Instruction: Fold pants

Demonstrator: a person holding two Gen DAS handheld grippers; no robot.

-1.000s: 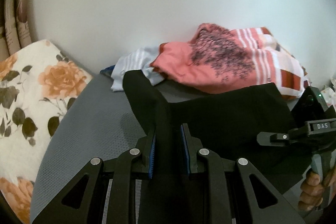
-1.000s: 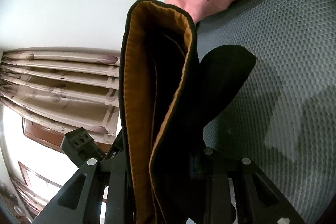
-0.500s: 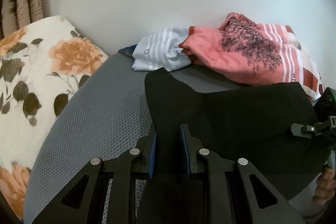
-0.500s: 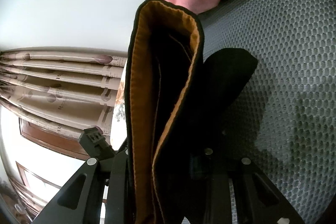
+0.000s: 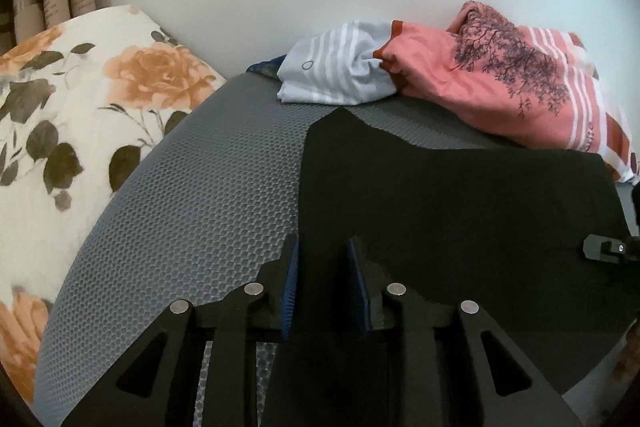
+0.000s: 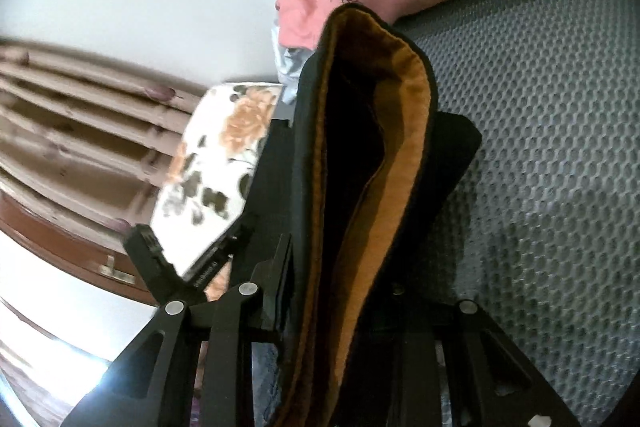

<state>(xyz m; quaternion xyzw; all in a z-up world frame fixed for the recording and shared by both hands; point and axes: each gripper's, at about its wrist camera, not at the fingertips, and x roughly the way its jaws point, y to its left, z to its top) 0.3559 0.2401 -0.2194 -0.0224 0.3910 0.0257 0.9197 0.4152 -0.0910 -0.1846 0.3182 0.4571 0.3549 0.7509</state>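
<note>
The black pants lie spread over the grey honeycomb mat. At the near left edge of the cloth, my left gripper has the fabric filling the gap between its blue pads, and its jaws are opening. My right gripper is shut on the waistband, whose orange-brown lining stands up as a folded loop above the mat. Part of the right gripper shows at the right edge of the left wrist view. The left gripper shows at the left of the right wrist view.
A pile of clothes sits by the white wall: a pink tree-print garment and a pale striped one. A floral pillow borders the mat on the left. Curtains and a brown frame are beyond it.
My left gripper has sunk toward the mat, and the black cloth that hung from it now lies flat. Its pads stand slightly wider apart. The right gripper has rolled, still holding the waistband.
</note>
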